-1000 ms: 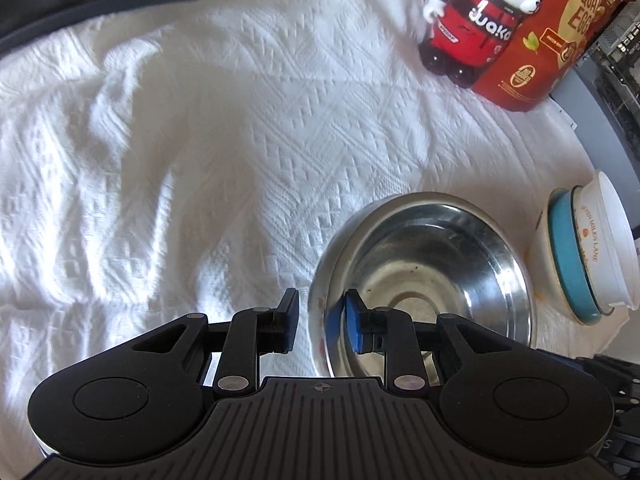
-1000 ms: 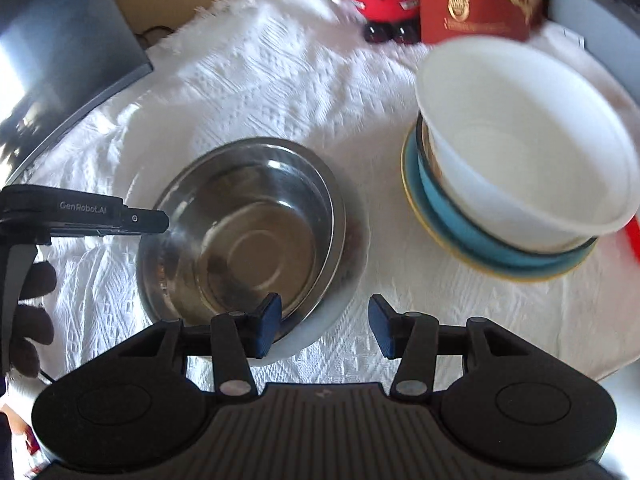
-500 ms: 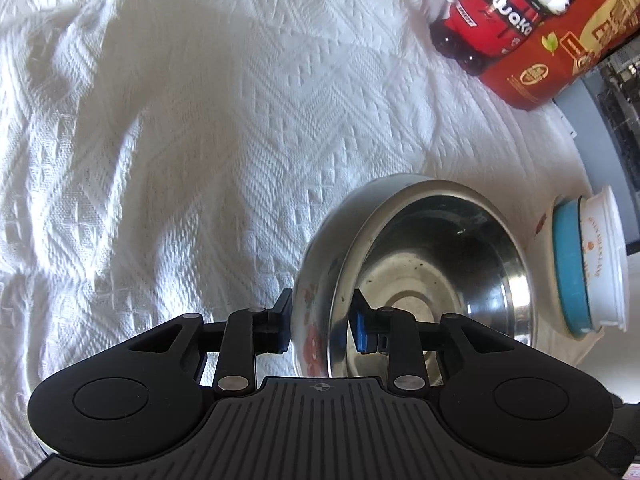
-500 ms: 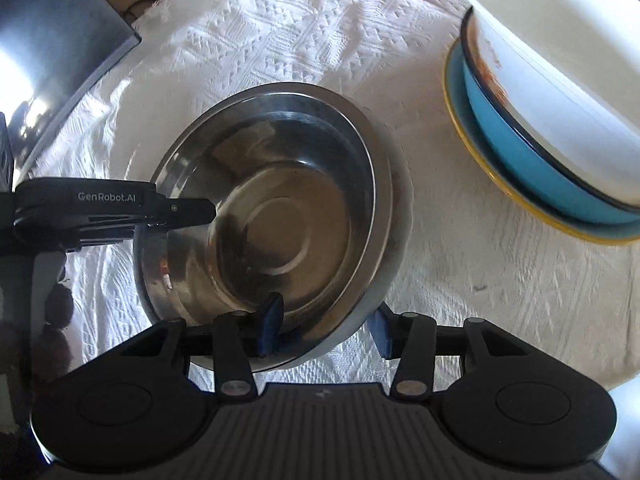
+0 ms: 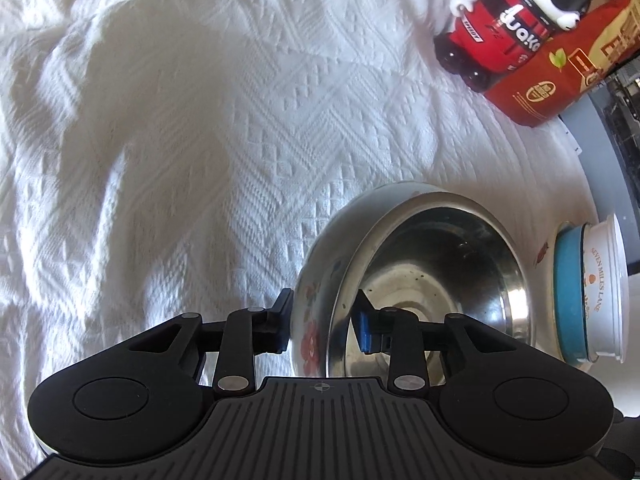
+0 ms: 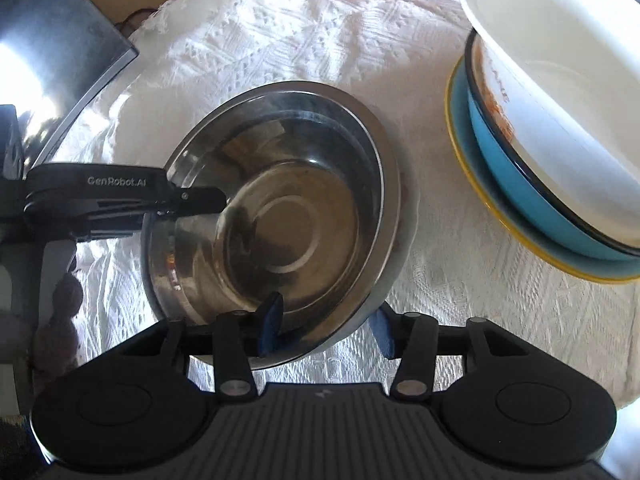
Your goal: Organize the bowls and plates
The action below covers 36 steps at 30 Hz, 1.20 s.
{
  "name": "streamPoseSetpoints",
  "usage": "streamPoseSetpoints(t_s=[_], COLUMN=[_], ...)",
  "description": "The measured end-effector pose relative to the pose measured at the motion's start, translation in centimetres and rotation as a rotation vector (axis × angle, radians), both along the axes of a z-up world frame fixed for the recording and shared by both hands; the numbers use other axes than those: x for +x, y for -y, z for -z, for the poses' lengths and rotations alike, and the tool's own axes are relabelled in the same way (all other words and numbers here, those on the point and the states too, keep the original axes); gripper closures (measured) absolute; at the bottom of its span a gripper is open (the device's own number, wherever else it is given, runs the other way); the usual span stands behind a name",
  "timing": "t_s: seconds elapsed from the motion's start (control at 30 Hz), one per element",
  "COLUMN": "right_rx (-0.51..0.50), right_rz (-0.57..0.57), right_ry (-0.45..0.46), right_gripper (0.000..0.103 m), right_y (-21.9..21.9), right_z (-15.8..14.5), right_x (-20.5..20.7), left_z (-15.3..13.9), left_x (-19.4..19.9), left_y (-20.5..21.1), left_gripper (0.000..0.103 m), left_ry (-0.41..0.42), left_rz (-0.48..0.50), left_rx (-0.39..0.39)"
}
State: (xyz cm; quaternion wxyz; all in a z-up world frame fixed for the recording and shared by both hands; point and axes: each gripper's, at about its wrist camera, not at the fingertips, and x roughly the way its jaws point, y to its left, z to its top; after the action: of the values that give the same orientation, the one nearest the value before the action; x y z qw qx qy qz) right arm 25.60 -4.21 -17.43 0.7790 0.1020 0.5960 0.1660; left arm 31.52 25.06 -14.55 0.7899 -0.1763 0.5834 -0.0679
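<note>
Pinching one steel bowl [image 5: 432,280] nested in one floral bowl [image 5: 316,312], my left claw [image 5: 322,326] clamps both rims; my right claw [image 6: 326,326] straddles them, gaping. Three stacked dishes [image 6: 560,152] sit beside, on the desk [image 5: 200,120]

left gripper [image 5: 322,326]: black ribbed body | blue pads | silver screws | "GenRobot.AI"

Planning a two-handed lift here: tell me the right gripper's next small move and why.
Probably close the right gripper on the near rim. Its fingers straddle the rim of the steel bowl and the floral bowl under it without pinching, while the left gripper clamps the rim elsewhere; two grips should steady the nested pair.
</note>
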Motion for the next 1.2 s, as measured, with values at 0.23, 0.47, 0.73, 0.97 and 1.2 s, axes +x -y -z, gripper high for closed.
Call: streamPoseSetpoints(t_s=[0.23,0.47,0.73,0.97,1.2], right_rx=[-0.009,0.032,-0.086,-0.197,-0.186], right_rz=[-0.109,-0.287,-0.279,-0.357,-0.436], right_ry=[0.011,0.228,0.517,0.528,0.463], right_gripper=[0.053,0.053,0.048,0.048,0.048], right_y=[0.7,2.0,7.3,12.4,14.7], right_z=[-2.9,-9.4,-15.0,-14.1,-10.9], right_x=[-0.2,0.1,5.0,8.2,9.7], left_z=[-4.2,-8.8,-10.3,-10.3,-11.8], left_x=[-1.8,-3.1,-4.1,-5.5,-7.9], left_y=[-0.4,2.5,12.2,15.7,17.0], left_gripper=[0.078,0.078,0.089,0.09,0.087], left_ry=[0.094,0.279,0.34,0.38,0.46], left_rz=[-0.069,-0.139,-0.01,-0.093,-0.202], left_rx=[0.053,-0.044,-0.117,-0.149,-0.044])
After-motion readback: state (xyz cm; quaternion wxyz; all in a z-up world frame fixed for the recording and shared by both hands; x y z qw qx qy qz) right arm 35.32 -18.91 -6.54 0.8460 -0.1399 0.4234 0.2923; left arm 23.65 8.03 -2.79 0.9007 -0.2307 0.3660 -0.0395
